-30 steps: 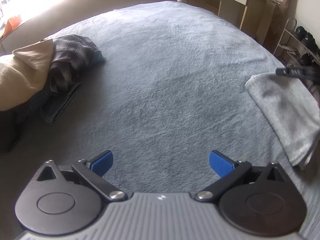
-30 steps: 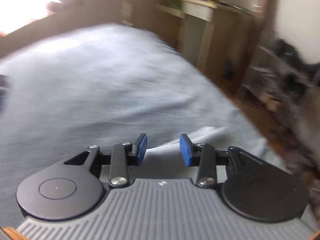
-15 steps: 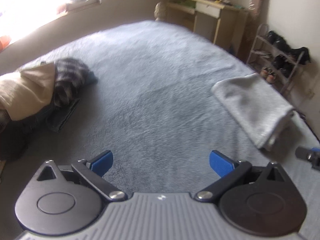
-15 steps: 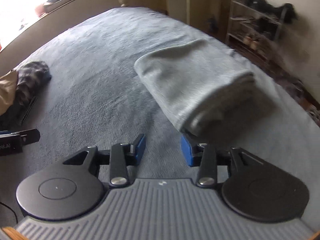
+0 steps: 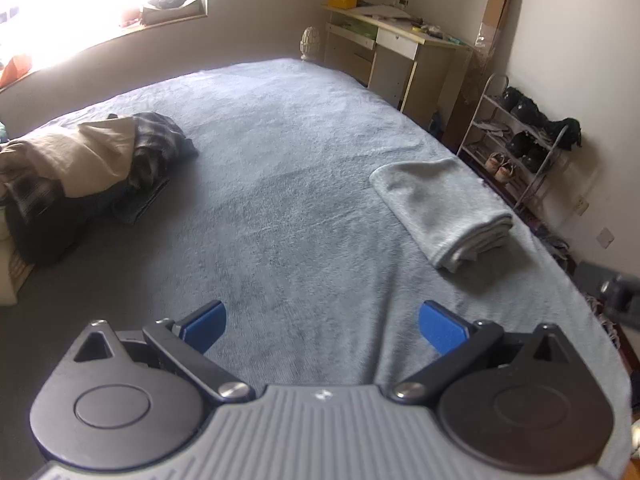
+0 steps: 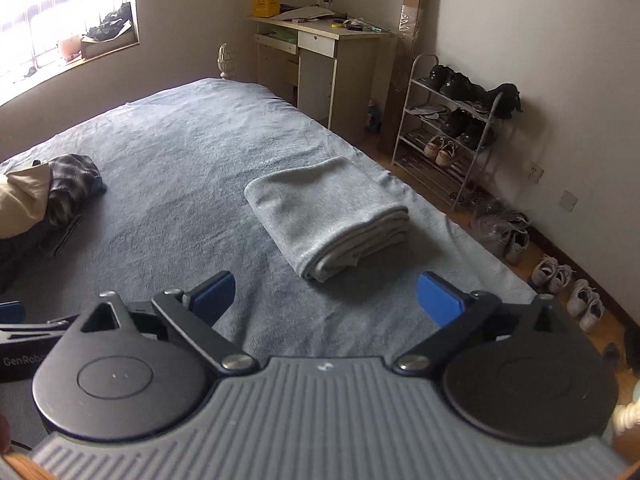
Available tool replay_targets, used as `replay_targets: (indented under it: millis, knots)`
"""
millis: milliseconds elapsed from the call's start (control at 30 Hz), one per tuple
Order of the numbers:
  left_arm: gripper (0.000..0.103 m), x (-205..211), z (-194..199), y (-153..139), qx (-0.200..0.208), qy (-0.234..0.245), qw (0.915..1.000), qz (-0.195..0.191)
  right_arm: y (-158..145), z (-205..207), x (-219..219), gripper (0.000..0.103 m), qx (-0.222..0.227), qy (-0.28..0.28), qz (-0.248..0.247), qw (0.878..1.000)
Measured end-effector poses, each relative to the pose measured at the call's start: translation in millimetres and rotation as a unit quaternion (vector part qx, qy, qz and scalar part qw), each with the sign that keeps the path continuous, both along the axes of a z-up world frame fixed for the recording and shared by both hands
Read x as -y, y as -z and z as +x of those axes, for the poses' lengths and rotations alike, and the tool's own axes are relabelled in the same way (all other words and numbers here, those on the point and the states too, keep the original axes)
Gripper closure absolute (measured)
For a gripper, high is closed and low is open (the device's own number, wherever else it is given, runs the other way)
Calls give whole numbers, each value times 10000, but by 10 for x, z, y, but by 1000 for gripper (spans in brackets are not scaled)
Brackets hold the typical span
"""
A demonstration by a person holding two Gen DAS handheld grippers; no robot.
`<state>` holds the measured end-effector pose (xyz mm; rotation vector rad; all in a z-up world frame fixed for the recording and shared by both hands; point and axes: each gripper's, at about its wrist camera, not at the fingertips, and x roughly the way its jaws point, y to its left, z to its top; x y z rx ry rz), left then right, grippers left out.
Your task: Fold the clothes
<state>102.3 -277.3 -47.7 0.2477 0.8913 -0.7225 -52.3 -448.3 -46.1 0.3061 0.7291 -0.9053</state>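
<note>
A folded light grey garment lies near the right edge of the blue-grey bed, and shows too in the left wrist view. My right gripper hangs above the bed just short of it, jaws opening wide, nothing between the blue pads. My left gripper is open and empty over the bed's middle. A pile of unfolded clothes, beige, plaid and dark, sits at the bed's left side, also in the right wrist view.
A desk stands beyond the bed's far right corner. A metal shoe rack and loose shoes line the right wall on the wooden floor. A window is at the back left.
Both grippers have risen and pulled back from the bed. The right jaws spread from narrow to wide, clear of the folded grey garment. The left stayed open.
</note>
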Motion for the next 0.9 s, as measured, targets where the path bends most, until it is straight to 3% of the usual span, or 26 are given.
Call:
replay_targets:
  millis: [367,900]
  knots:
    - [0,-215,-605,-350,279,8,9995,-135,-318,-500,-390,1,289,-3,-153,9995]
    - [0,-226,-1023,-601,609,121,9978,-224,-425,-827,-587,1,229,-57,-407,9989]
